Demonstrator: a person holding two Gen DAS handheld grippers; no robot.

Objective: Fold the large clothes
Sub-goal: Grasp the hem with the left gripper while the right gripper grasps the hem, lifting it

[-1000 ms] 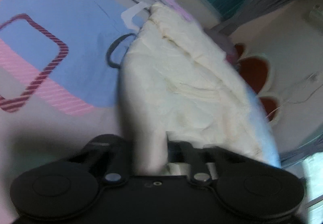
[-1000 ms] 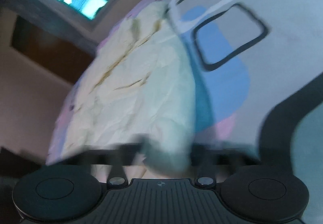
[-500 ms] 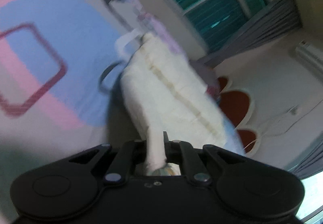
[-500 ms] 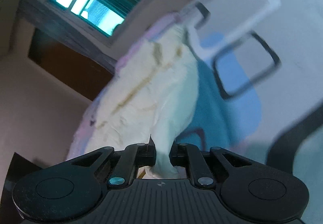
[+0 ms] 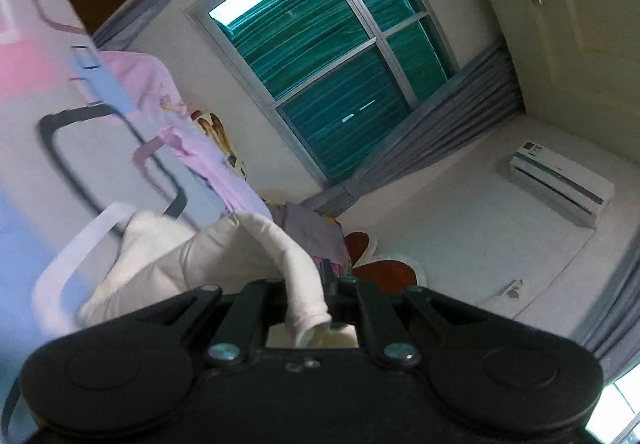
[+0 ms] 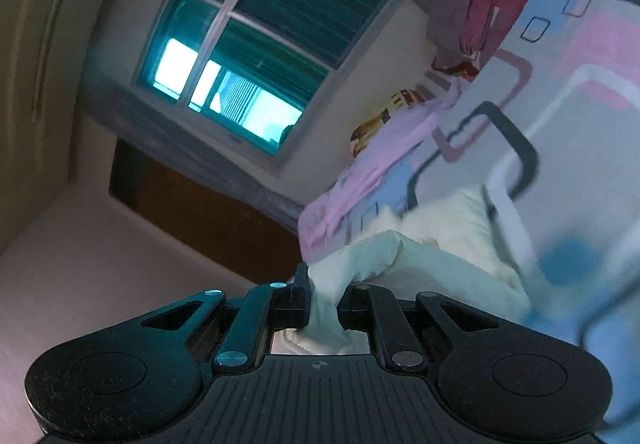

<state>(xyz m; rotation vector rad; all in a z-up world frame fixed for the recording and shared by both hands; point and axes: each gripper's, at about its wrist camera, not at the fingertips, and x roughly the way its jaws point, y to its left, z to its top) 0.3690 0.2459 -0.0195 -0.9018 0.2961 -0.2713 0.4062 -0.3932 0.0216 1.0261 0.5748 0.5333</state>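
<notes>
A cream-white garment [image 5: 192, 264] lies bunched on a bed sheet [image 5: 36, 148] patterned in pink, blue and grey. My left gripper [image 5: 306, 298] is shut on a corner of the garment, which arcs up from the bed into the jaws. My right gripper [image 6: 324, 304] is shut on another corner of the same garment [image 6: 436, 244], lifted above the sheet [image 6: 580, 104]. Both cameras tilt up toward the window. Most of the garment is hidden below the grippers.
A window [image 5: 328, 56] with green blinds and grey curtains is ahead. Piled clothes [image 6: 468, 16] and a pillow [image 5: 216, 132] lie at the bed's far end. An air conditioner [image 5: 560, 184] hangs on the wall. A dark wooden panel [image 6: 200, 216] stands under the window.
Both grippers have lifted and tilted upward with the garment's corners held. The spread garment has been pulled up and bunched; the view swung from the bed to the window and wall.
</notes>
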